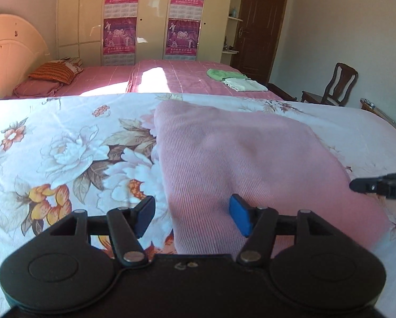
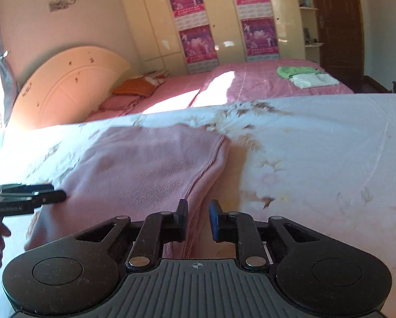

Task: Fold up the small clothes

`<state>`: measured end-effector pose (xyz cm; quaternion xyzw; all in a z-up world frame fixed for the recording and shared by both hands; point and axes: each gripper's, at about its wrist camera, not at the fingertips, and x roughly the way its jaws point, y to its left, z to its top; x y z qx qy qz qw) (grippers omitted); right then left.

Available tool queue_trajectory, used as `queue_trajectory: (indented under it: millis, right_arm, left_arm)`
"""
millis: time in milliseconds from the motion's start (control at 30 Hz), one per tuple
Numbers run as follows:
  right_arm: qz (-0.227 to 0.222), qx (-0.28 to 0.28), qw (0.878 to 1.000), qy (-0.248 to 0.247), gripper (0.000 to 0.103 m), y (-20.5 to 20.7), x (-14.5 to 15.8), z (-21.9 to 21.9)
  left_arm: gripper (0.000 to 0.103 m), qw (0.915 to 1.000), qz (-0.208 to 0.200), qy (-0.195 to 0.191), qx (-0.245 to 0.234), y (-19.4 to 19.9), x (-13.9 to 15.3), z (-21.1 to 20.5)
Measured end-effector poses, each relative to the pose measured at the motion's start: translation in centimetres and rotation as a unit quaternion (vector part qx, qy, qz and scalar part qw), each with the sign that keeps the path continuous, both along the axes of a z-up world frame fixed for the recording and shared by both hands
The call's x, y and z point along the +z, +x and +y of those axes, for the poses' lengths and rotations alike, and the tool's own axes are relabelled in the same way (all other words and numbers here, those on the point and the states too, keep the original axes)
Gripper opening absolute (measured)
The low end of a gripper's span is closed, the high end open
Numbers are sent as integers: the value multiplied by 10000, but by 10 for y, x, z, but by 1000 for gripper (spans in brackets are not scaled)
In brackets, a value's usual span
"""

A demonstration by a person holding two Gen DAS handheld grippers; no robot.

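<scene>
A folded pink ribbed knit garment (image 1: 240, 159) is laid flat on the white floral bedsheet (image 1: 65, 145), with bare sheet seen to its left and right. The left gripper (image 1: 192, 216) is held wide apart over the garment's near left edge. The right gripper (image 2: 198, 218) is set narrowly apart astride the near right folded edge, nothing pinched. Far off, a green folded cloth (image 1: 221, 74) is seen on the pink bedspread (image 1: 187, 79)

garment (image 1: 240, 164) on sheet (image 1: 65, 143), folded clothes (image 1: 235, 79) on bed (image 1: 187, 76) behind, wardrobe (image 1: 150, 16) at back
</scene>
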<state>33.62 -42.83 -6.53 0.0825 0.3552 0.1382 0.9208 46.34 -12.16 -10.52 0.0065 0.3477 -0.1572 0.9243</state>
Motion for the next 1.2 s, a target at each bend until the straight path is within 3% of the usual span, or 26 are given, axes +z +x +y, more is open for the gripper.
queue_trajectory:
  millis: [67,133,200,300,367,433,500,567,600,700,767,800,900,967,1033,1100,1200]
  right_arm:
    - [7,-135,9999,-32,13,6,-9,1]
    - [228,-362,9987,-277,13,15,-10,-1]
    - [252,-533,9981,185,13,9,-3,-17]
    - [116,-307,9965,769,19,-19,16,-34]
    - [166,-4,9955,931,48,-33,16,-31]
    - [249,223,9946,981,56,-37,11,-23]
    - [278,128,9929,1152,56,-31,7,-27]
    - [407,-46,9846,1702,56,-14,3,-38]
    - [523,-94,9801,1914,56,-4,-1,-43]
    - [1312,-168,9596,2484,56,31,-21,-56]
    - [1488,-86,9467,2857,61,42,-24,-63]
    - [1550,-40,9440,2913,61,47,-24,-65]
    - [1594,191,9431,2912,61,57,-23,-65]
    - [1517,264,9468,2827,61,60,-23,-60]
    - [1367,276,9616,2365,58,63,-14,-44]
    - [1166,230,9796,1617,47,59,-5,-22]
    - [931,154,9907,984,40,47,-1,-3]
  left_arm:
    - [73,9999,53,2,93,5,-3,1]
    - [72,9998,126,14,130,7,1,1]
    - [69,9999,24,47,113,-3,13,2]
    - [71,9996,106,-249,25,-26,19,14]
    - [72,9991,325,-256,1,-34,7,18]
    - [73,9986,451,-272,29,-35,-2,22]
    - [74,9971,460,-603,97,-31,0,27]
    - [85,9959,396,-798,125,-21,4,29]
    - [86,9949,457,-890,125,-15,4,30]
    - [84,9801,1129,-1634,3,17,-8,36]
    - [80,9684,1456,-2020,-105,32,-19,38]
    - [79,9674,1493,-2042,-102,38,-22,38]
    - [79,9666,1569,-2015,-196,48,-24,34]
    - [78,9710,1557,-1799,-253,50,-23,26]
    - [79,9770,1514,-1481,-257,50,-20,15]
    - [77,9823,1426,-1200,-187,49,-19,4]
    - [64,9850,1362,-1045,-181,49,-16,-7]
